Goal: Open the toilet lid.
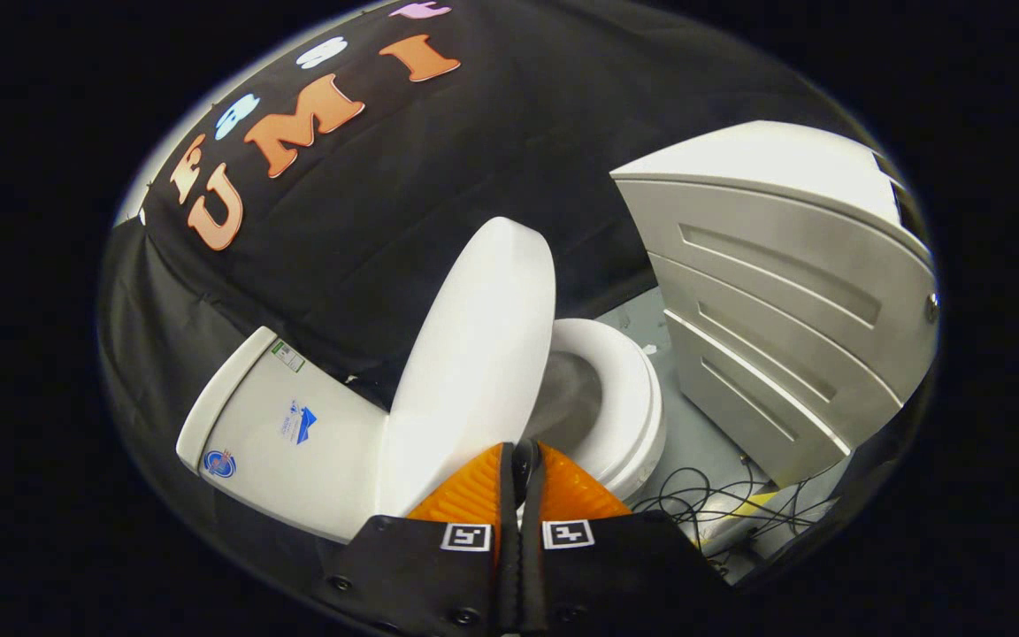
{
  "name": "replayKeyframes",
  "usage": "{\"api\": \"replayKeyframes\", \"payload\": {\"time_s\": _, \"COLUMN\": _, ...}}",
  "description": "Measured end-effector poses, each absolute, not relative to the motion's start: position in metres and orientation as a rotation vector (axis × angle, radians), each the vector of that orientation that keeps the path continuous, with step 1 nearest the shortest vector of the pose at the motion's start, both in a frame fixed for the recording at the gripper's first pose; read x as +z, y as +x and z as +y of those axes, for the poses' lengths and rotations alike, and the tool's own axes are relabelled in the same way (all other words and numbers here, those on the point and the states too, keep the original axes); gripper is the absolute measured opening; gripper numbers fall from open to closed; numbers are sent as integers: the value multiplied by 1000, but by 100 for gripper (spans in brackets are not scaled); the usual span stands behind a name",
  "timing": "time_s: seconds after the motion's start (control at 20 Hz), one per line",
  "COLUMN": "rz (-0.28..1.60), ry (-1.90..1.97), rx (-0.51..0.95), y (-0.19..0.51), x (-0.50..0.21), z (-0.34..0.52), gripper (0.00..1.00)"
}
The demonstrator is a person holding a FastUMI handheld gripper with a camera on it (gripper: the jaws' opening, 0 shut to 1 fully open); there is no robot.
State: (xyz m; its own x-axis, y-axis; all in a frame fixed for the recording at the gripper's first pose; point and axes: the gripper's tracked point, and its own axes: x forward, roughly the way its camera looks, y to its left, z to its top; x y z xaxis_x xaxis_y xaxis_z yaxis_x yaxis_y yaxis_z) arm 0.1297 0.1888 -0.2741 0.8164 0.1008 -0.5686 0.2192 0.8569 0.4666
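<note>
The white toilet appears tilted in the gripper view. Its lid [474,354] is lifted well off the seat ring [629,398] and stands nearly upright, leaning toward the tank [288,433]. The bowl [571,398] lies exposed beyond the lid. My gripper [523,451] is shut, its fingers pressed together with only a thin dark slit between them. The fingertips sit right at the lid's near edge, by the seat's rim. Whether they touch the lid is hidden by the fingers themselves.
A pale cabinet with drawers [784,292] stands close beside the toilet, on the side away from the tank. Loose black cables [722,504] lie on the grey floor [704,442] between the two. Black cloth walls the booth behind.
</note>
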Motion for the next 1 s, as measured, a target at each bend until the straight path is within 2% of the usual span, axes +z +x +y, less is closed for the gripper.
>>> {"api": "replayKeyframes", "payload": {"time_s": 1.0, "rz": 471, "ry": -17, "rx": -51, "y": 131, "x": -163, "z": 306, "gripper": 8}}
